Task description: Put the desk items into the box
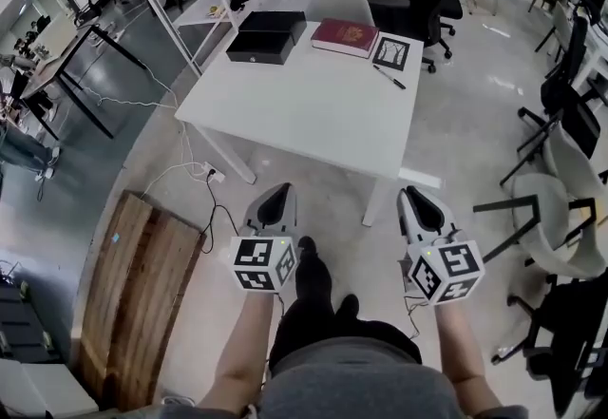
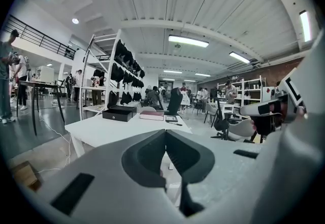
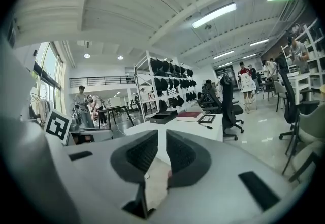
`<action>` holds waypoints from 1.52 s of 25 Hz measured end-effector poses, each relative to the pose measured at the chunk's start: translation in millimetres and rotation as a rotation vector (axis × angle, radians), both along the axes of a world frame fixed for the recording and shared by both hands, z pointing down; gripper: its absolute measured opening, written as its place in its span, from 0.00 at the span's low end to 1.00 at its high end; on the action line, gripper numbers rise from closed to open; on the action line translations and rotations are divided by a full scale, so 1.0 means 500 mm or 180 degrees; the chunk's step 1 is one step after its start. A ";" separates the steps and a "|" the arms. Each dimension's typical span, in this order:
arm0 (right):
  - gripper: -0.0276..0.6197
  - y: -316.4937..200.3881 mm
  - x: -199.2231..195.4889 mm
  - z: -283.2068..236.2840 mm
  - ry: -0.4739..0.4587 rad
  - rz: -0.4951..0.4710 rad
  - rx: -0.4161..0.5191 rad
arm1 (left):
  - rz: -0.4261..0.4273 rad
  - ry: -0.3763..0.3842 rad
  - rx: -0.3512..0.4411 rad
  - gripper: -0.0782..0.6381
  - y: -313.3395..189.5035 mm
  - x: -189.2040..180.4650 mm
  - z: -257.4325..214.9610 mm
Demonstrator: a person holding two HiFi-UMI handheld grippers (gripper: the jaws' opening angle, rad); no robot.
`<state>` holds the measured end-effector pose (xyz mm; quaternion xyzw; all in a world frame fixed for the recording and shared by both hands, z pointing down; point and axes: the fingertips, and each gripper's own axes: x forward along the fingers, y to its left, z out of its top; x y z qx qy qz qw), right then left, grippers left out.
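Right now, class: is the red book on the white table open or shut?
Shut: the red book lies flat on the table, cover up, no pages showing.

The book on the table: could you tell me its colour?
The book is dark red, clearest in the head view.

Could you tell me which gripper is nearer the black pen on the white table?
Right. The right gripper is short of the white table, nearly in line with the black pen; the left gripper, equally short, sits well off to the pen's left.
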<state>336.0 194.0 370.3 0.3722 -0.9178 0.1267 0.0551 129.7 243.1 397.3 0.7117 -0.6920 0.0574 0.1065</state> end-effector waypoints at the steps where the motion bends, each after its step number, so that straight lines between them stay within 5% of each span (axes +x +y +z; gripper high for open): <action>1: 0.13 -0.009 -0.009 0.002 0.0020 -0.0010 -0.0010 | -0.0008 0.0013 -0.0008 0.12 -0.010 -0.009 0.003; 21: 0.17 -0.246 -0.265 0.039 0.0204 0.0006 -0.0189 | 0.0163 0.0095 -0.0161 0.12 -0.264 -0.231 0.052; 38: 0.17 -0.411 -0.466 0.044 0.0271 0.0201 -0.0271 | 0.0582 0.0208 -0.0228 0.12 -0.458 -0.389 0.075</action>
